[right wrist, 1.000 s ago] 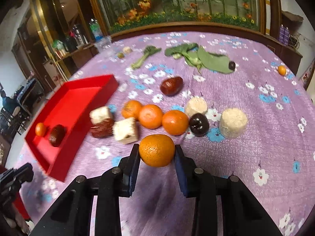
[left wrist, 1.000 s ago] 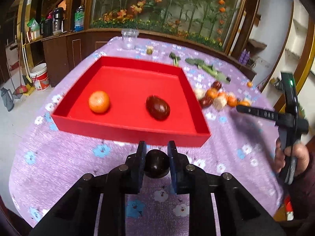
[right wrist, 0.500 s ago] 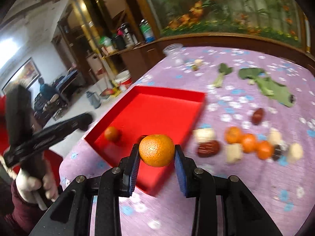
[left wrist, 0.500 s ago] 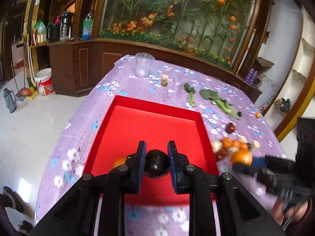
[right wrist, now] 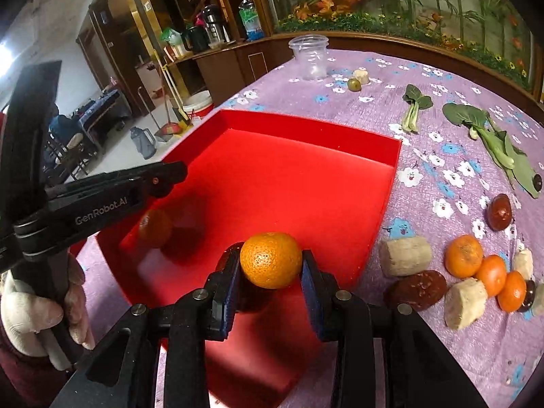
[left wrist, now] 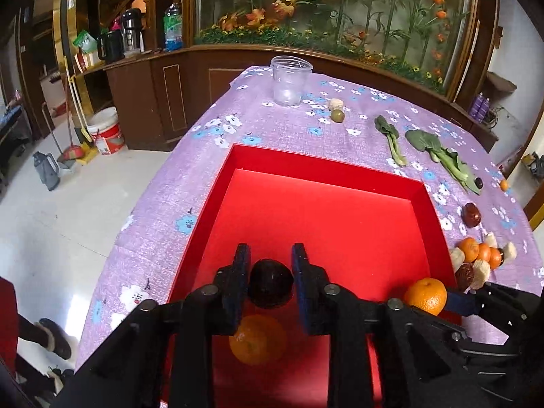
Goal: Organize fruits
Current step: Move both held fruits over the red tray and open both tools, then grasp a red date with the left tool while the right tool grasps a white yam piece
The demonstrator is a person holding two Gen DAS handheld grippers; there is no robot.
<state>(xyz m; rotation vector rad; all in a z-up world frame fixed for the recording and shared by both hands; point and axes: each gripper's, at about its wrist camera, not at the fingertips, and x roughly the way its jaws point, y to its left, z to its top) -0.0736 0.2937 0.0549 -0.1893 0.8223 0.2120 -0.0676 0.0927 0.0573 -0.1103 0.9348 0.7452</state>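
Note:
A red tray [left wrist: 323,170] lies on the purple flowered cloth. My left gripper [left wrist: 270,255] hangs over its near part with a dark round fruit [left wrist: 271,287] between the pads; the jaws are opening, and the fruit still touches both pads. Under it an orange [left wrist: 257,340] rests in the tray. My right gripper [right wrist: 270,261] is shut on another orange [right wrist: 271,260] above the tray's near right corner, over a dark red fruit [right wrist: 251,297] lying there. In the right wrist view the left gripper [right wrist: 170,173] reaches in from the left.
Right of the tray lies a pile of oranges, dark fruits and pale chunks [right wrist: 476,272]. Leafy greens [right wrist: 493,136], a clear plastic cup [right wrist: 311,57] and a small green fruit [right wrist: 353,84] lie farther back. A gloved hand [right wrist: 34,316] holds the left gripper. The table edge drops off at left.
Both grippers carried their fruit forward over the tray: the left from the cloth in front of it, the right leftwards from the pile. The left's fruit sits slightly lower between the pads.

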